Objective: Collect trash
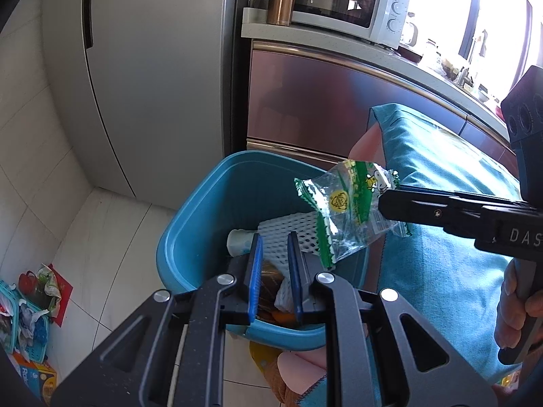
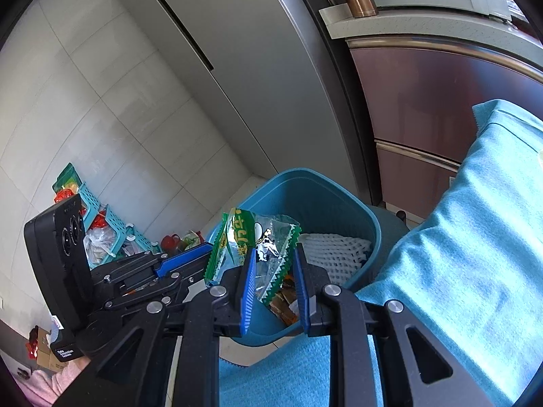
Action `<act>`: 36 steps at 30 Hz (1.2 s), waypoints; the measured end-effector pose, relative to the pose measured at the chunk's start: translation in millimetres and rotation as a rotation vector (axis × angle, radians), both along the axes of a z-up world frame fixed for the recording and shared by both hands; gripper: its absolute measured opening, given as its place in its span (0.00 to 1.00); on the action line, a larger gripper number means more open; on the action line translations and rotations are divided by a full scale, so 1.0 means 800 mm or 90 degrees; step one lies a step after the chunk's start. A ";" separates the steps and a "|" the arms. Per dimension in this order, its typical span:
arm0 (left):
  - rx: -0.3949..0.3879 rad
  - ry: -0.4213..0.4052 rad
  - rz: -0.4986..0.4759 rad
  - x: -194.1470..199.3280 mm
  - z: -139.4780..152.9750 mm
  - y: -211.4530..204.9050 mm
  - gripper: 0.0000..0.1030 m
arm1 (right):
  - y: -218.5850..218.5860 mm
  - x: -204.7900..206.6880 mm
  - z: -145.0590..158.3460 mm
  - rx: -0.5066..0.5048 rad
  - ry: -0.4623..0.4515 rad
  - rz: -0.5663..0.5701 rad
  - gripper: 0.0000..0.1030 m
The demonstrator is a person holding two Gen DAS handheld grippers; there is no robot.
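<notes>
clear plastic with green printed edges, the snack wrapper [image 2: 258, 247] is pinched in the right tongs [image 2: 271, 264] and hangs over the blue bin [image 1: 190, 237], at about 2 o'clock from the bin's middle in the left wrist view. the left tongs [image 1: 275, 261] are nearly clenched with nothing between the pads, poised over the bin's near rim; below them lie white foam netting [image 1: 288, 234], a small white bottle [image 1: 239, 241] and brown packets.

risk, as i judge it: the wrapper is light and crinkly, and part of it overhangs the 3 o'clock rim beside the teal cloth [image 1: 441, 203]. let go there, it could drift or catch on the rim and slide out onto the cloth or the floor. it may also cling to a ribbed pad.

readable writing: "galanz" on the microwave [image 1: 373, 6]; "das" on the right tool's body. the wrapper's green lettering is not legible.
</notes>
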State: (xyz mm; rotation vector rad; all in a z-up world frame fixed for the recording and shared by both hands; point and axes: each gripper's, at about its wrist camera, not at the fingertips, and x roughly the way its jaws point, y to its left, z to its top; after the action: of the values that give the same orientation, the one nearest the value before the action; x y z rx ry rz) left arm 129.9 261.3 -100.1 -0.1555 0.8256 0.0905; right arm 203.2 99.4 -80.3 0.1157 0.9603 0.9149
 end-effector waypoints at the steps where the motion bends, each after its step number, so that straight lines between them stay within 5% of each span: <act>1: 0.000 0.001 0.001 0.000 -0.001 0.001 0.15 | 0.003 0.000 -0.001 -0.005 0.000 0.001 0.20; 16: -0.005 0.006 0.014 0.003 -0.007 0.009 0.15 | 0.033 0.008 -0.022 -0.049 0.016 0.002 0.20; 28: -0.020 -0.006 0.037 -0.005 -0.003 0.022 0.15 | 0.045 0.015 -0.029 -0.059 0.032 -0.013 0.30; 36: -0.034 -0.037 0.030 -0.024 0.011 0.021 0.34 | 0.019 0.003 -0.021 -0.039 0.017 -0.017 0.35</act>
State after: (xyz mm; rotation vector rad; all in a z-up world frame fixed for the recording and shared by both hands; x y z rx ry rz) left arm 110.8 277.7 -91.6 -0.2273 0.7673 0.1084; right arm 205.5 114.3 -97.2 0.0891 1.0077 0.8605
